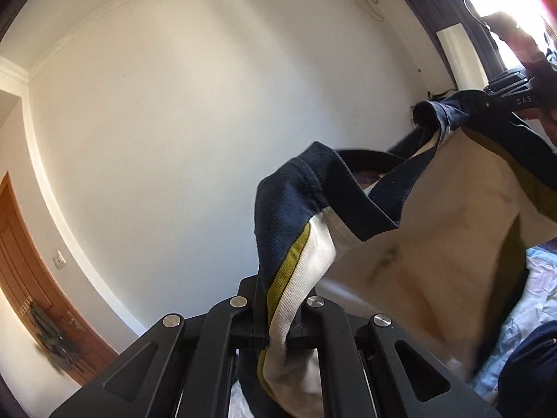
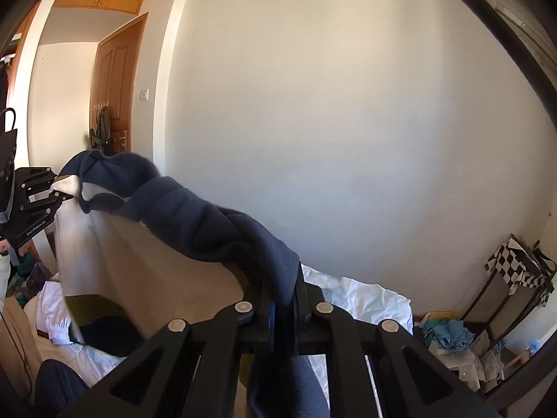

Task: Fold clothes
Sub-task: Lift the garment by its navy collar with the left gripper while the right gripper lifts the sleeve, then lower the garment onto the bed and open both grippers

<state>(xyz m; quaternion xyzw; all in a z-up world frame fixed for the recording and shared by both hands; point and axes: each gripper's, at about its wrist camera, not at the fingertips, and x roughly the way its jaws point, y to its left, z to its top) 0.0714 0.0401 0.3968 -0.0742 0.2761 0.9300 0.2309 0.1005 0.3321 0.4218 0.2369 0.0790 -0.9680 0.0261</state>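
The garment [image 1: 435, 216], cream-bodied with navy trim and an olive stripe, hangs stretched in the air above the bed [image 2: 365, 299]. The left gripper [image 1: 275, 317] has its fingers clamped on one navy-and-white edge; the right gripper [image 2: 283, 308] pinches the navy fabric at the other end.

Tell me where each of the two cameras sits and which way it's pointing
Left wrist: on the left gripper, aimed up at the white wall; the right gripper and a hand show.
Right wrist: on the right gripper, facing the wall over a bed; the left gripper shows.
Shared: the garment stretched between both.
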